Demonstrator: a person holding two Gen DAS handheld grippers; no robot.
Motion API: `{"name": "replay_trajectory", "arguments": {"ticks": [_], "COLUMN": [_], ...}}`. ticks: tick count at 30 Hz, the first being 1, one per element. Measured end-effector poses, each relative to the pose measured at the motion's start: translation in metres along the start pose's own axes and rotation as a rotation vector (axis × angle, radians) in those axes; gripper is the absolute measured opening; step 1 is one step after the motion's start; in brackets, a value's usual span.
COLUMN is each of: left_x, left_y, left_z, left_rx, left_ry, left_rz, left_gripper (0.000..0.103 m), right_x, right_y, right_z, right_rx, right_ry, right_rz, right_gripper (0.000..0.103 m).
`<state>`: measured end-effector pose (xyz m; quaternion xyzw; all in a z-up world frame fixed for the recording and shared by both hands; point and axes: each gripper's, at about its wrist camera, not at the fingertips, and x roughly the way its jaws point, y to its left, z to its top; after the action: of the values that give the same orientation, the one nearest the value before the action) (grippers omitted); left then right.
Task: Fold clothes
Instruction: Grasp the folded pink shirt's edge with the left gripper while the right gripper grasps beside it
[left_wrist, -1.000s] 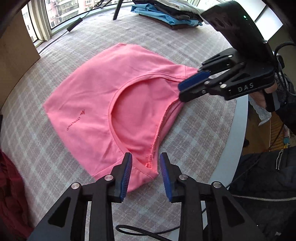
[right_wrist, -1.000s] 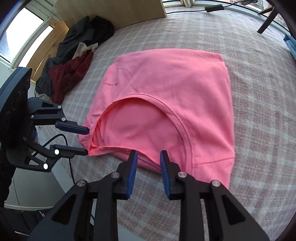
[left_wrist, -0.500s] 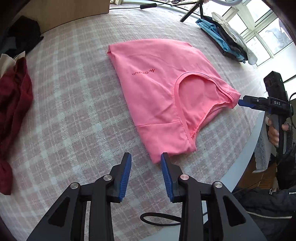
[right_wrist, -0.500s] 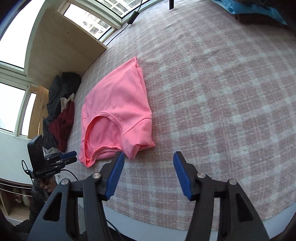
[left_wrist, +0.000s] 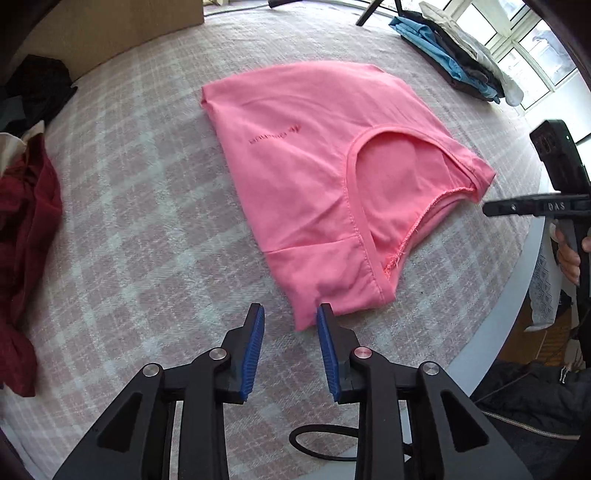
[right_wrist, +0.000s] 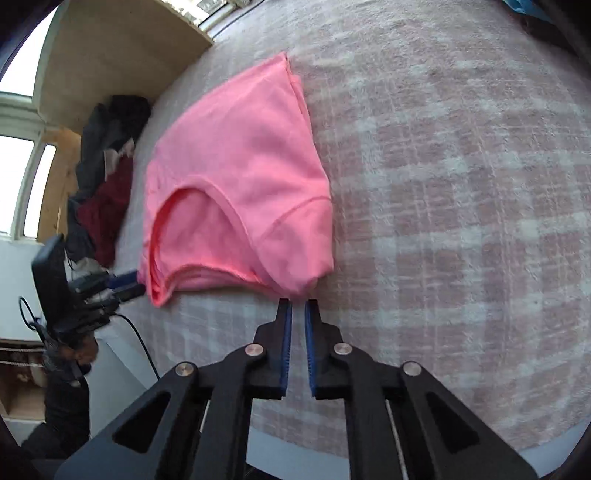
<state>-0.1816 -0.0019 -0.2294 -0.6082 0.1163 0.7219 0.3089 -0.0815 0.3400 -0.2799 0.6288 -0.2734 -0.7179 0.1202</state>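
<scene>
A pink shirt (left_wrist: 325, 166) lies folded on the checked cloth, neckline toward the table's near edge; it also shows in the right wrist view (right_wrist: 236, 192). My left gripper (left_wrist: 290, 314) is open, its tips at the shirt's near corner, with nothing between the pads. My right gripper (right_wrist: 297, 308) is nearly shut, a narrow gap between the pads, just short of the shirt's other near corner and holding nothing. The right gripper also shows side-on in the left wrist view (left_wrist: 491, 208), beside the shirt's shoulder corner.
A dark red and black clothes heap (left_wrist: 26, 206) lies at the left. A stack of folded blue and dark clothes (left_wrist: 454, 55) sits at the back right. The table's white edge (left_wrist: 517, 280) runs along the right. A black cable (left_wrist: 321, 443) loops below my left gripper.
My left gripper has come closer to the shirt's near corner. My right gripper has closed from wide open to nearly shut and moved in toward the shirt.
</scene>
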Motion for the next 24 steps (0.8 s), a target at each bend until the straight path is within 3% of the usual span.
{"name": "replay_trajectory", "arguments": {"ticks": [1, 3, 4, 5, 7, 8, 12, 13, 14, 16, 19, 21, 23, 24], "left_x": [-0.010, -0.025, -0.029, -0.025, -0.015, -0.009, 0.046, 0.061, 0.068, 0.061, 0.040, 0.027, 0.026, 0.031], "left_y": [0.002, 0.003, 0.001, -0.002, -0.008, -0.012, -0.032, -0.035, -0.033, -0.037, -0.027, -0.014, 0.001, 0.006], "left_z": [0.003, 0.013, 0.021, 0.029, 0.047, 0.055, 0.089, 0.093, 0.091, 0.088, 0.081, 0.074, 0.070, 0.070], "left_rx": [-0.015, -0.039, -0.038, -0.034, -0.028, -0.024, -0.054, -0.065, -0.064, -0.022, -0.084, -0.152, -0.213, -0.243], "left_ry": [-0.028, -0.080, -0.103, -0.117, -0.140, -0.152, -0.130, -0.110, -0.096, -0.127, -0.153, -0.181, -0.185, -0.169], "left_rz": [-0.014, -0.036, -0.035, -0.037, -0.041, -0.043, -0.046, -0.044, -0.024, 0.013, 0.019, 0.018, 0.041, 0.041], "left_gripper": [0.031, 0.038, 0.045, 0.047, 0.047, 0.047, 0.047, 0.047, 0.046, 0.047, 0.048, 0.052, 0.053, 0.053], "right_x": [-0.009, -0.035, -0.047, -0.052, -0.058, -0.061, -0.021, -0.009, 0.005, 0.022, 0.010, -0.013, -0.020, -0.023], "right_y": [0.007, 0.029, 0.042, 0.052, 0.069, 0.077, 0.062, 0.055, 0.047, 0.039, 0.037, 0.036, 0.030, 0.027], "right_z": [-0.004, -0.005, -0.003, 0.005, 0.024, 0.033, 0.075, 0.082, 0.085, 0.086, 0.084, 0.084, 0.093, 0.098], "right_rx": [-0.029, -0.116, -0.160, -0.192, -0.251, -0.280, -0.232, -0.216, -0.198, -0.181, -0.181, -0.188, -0.173, -0.164], "right_ry": [-0.004, -0.092, -0.158, -0.211, -0.309, -0.358, -0.301, -0.266, -0.221, -0.167, -0.198, -0.294, -0.335, -0.353], "right_rz": [0.016, 0.004, -0.012, -0.017, -0.018, -0.019, -0.104, -0.108, -0.121, -0.159, -0.152, -0.132, -0.175, -0.200], "right_gripper": [0.009, 0.020, 0.035, 0.057, 0.071, 0.071, 0.069, 0.057, 0.038, 0.027, 0.027, 0.032, 0.057, 0.057]}}
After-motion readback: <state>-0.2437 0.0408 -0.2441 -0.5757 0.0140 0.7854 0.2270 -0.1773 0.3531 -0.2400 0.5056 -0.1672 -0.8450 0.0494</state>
